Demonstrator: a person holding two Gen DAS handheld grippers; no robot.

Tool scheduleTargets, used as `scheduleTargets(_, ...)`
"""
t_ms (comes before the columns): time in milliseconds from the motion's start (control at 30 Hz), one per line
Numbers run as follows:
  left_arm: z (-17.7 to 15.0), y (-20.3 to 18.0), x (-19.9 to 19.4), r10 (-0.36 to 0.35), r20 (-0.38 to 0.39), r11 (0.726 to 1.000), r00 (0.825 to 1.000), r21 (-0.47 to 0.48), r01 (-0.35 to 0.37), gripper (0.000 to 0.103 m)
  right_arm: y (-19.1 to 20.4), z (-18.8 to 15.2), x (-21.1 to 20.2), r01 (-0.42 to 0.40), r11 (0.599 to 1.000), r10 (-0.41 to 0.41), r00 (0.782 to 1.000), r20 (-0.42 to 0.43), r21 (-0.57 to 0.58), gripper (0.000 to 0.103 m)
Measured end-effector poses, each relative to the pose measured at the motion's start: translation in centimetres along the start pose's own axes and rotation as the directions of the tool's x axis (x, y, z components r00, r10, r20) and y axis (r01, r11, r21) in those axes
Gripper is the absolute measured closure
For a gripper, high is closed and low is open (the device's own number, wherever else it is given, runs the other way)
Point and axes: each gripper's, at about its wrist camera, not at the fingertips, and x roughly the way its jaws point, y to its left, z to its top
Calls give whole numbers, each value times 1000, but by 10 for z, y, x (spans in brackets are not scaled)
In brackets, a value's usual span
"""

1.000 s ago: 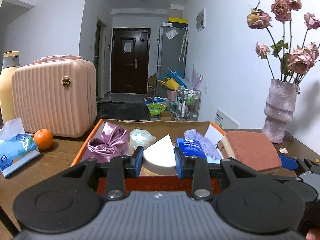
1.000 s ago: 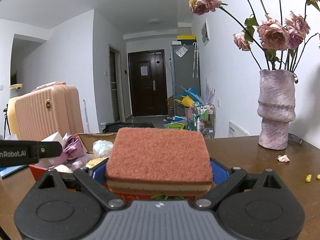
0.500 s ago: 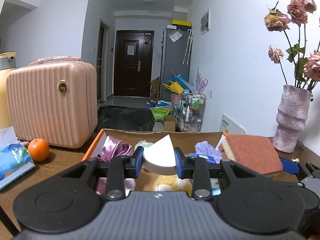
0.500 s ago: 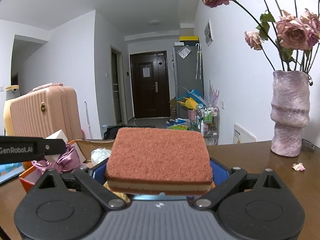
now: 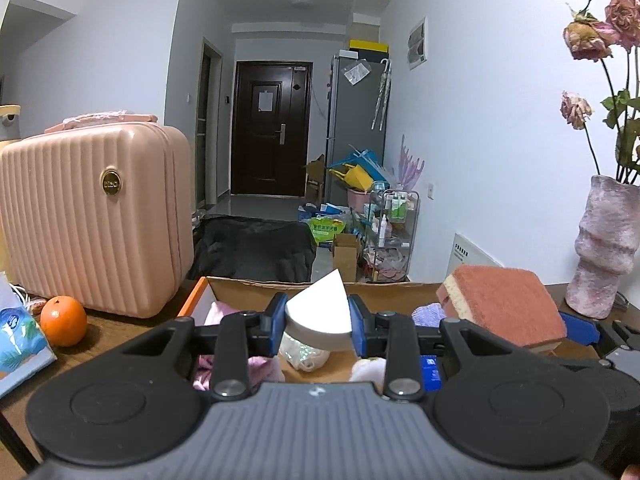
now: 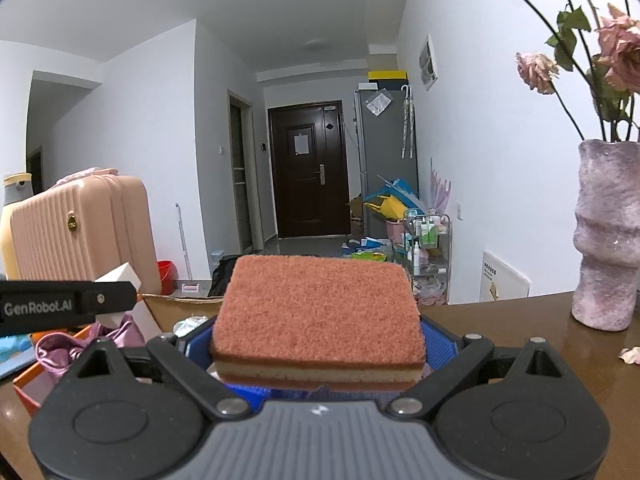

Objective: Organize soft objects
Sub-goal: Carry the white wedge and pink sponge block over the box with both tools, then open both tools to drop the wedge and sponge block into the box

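Observation:
My left gripper (image 5: pixel 318 326) is shut on a white wedge-shaped sponge (image 5: pixel 320 314) and holds it above the orange cardboard box (image 5: pixel 192 304). The box holds a purple satin cloth (image 6: pixel 116 338), a pale bundle (image 5: pixel 304 356) and a blue packet (image 5: pixel 431 372). My right gripper (image 6: pixel 318 354) is shut on a red-topped yellow scrubbing sponge (image 6: pixel 318 312), held level over the box's right end. That sponge also shows in the left wrist view (image 5: pixel 504 304). The left gripper's arm (image 6: pixel 68 306) with the white sponge (image 6: pixel 120 278) shows in the right wrist view.
A pink ribbed suitcase (image 5: pixel 92 216), an orange (image 5: pixel 63 321) and a tissue pack (image 5: pixel 20 340) stand left of the box on the brown table (image 6: pixel 520 324). A purple vase with dried roses (image 6: pixel 608 232) stands at the right. Dry petals (image 6: pixel 630 354) lie near it.
Both grippers have risen with their sponges. The box sits lower in both views and less of its inside shows. The vase has shifted right in both views.

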Motion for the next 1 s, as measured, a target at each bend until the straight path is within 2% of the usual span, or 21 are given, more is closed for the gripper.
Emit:
scheduleTargets(167,2,3,10,11,2,1000,1000,-3,-11,69,-6,5,16,3,1000,-2,1000,-14,27,4)
scheduleTargets(300,2,7,16,25,0,1000,1000,-6,-25,62,-13,8,28,-15,998,17,999,-28,53,3)
scheduleTargets(367,2,9,17,31,-6,999,999,-16,-31,48,-15,8,32,-20,998,22,999,-30,58,0)
scheduleTargets(400,2,10,17,41,-6,999,999,-27,-41,31,-15,9,32,-18,998,20,999,-27,59,0)
scheduleTargets(433,2,12,16,54,1,998,999,-39,-53,21,-16,10,33,-17,998,19,999,-29,59,0)
scheduleTargets(500,3,14,14,69,14,997,997,-47,-69,15,-17,10,32,-12,998,14,1000,-27,65,0)
scheduleTargets(533,3,15,13,74,17,996,997,-52,-73,6,-17,10,31,-7,998,9,1000,-25,69,0)
scheduleTargets(567,3,15,12,86,21,995,996,-57,-84,2,-18,10,30,-4,997,6,1000,-22,71,0)
scheduleTargets(633,4,15,10,113,38,993,993,-51,-111,0,-18,10,29,0,997,1,1000,-17,72,0)
scheduleTargets(1000,2,24,13,118,-3,989,993,-84,-118,0,-13,6,21,24,999,-23,1000,-3,47,0)
